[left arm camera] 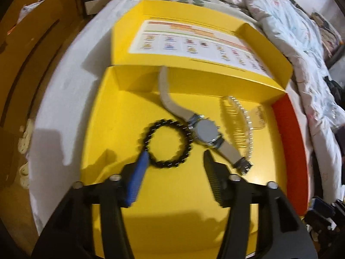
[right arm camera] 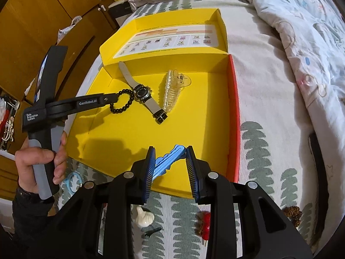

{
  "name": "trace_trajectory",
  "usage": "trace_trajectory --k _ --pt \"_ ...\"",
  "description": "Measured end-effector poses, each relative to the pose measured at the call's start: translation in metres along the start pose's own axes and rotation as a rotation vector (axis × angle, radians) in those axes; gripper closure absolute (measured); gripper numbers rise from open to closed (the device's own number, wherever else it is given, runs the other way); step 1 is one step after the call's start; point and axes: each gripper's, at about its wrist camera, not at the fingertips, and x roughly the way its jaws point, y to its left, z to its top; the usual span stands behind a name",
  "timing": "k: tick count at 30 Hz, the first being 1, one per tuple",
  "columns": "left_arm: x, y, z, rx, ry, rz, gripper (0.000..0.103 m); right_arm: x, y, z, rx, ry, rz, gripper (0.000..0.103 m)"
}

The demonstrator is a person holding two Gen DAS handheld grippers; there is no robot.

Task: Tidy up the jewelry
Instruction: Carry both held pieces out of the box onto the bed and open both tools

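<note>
Jewelry sorted into yellow box (right arm camera: pixel 133 142) on bed (right arm camera: pixel 258 112).
Left gripper (left arm camera: pixel 174 161) open, empty, over black bead bracelet (left arm camera: pixel 167 143) at frame centre: light, floppy, best pinched across beads. Right gripper (right arm camera: pixel 170 157) clamped on blue hair clip (right arm camera: pixel 168 160), stiff plastic, at lower centre. Patterned bedspread; wooden wardrobe (right arm camera: pixel 43 10) upper left.

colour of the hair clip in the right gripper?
Light blue hair clip; clearest in the right wrist view.
</note>
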Motion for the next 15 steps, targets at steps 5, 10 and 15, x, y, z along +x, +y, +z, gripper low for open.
trace_trajectory --k 5,10,15 --pt "0.019 -0.01 0.004 0.025 0.032 -0.01 0.051 0.011 0.0 0.004 0.004 0.019 0.004 0.073" --pt "0.035 -0.017 0.006 0.057 0.062 0.0 0.065 0.017 0.002 0.005 0.002 0.031 0.012 0.073" --pt "0.047 -0.021 0.004 0.097 0.075 0.033 0.064 0.022 0.004 0.006 -0.001 0.038 0.013 0.073"
